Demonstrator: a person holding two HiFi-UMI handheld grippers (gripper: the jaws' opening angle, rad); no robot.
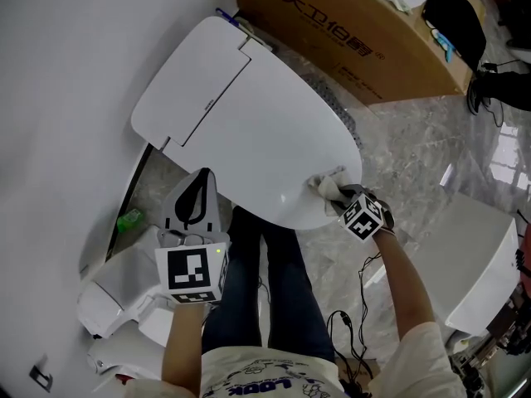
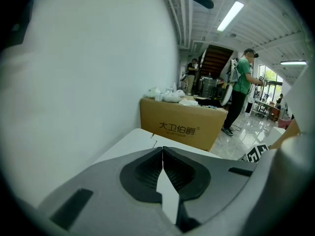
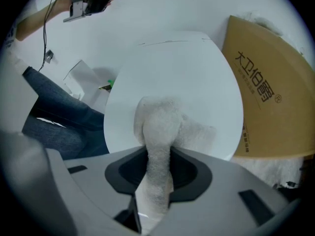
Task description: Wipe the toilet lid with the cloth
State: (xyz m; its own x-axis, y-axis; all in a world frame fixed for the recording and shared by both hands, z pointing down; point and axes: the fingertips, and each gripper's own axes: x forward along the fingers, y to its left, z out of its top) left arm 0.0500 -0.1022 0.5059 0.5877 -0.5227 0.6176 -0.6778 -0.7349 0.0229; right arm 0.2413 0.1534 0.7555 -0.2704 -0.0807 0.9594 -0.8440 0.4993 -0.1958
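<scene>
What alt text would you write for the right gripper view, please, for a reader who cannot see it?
The right gripper is shut on a white cloth, bunched against the front of the closed white toilet lid. A printed cardboard box stands at right; the person's jeans show at left.

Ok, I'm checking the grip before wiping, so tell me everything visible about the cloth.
The cloth is white, fluffy, towel-like fabric, bunched into a thick roll. The right tongs are shut on it, and its free end spreads in soft folds on the white toilet lid, close to the lid's front edge. No stains show.
</scene>
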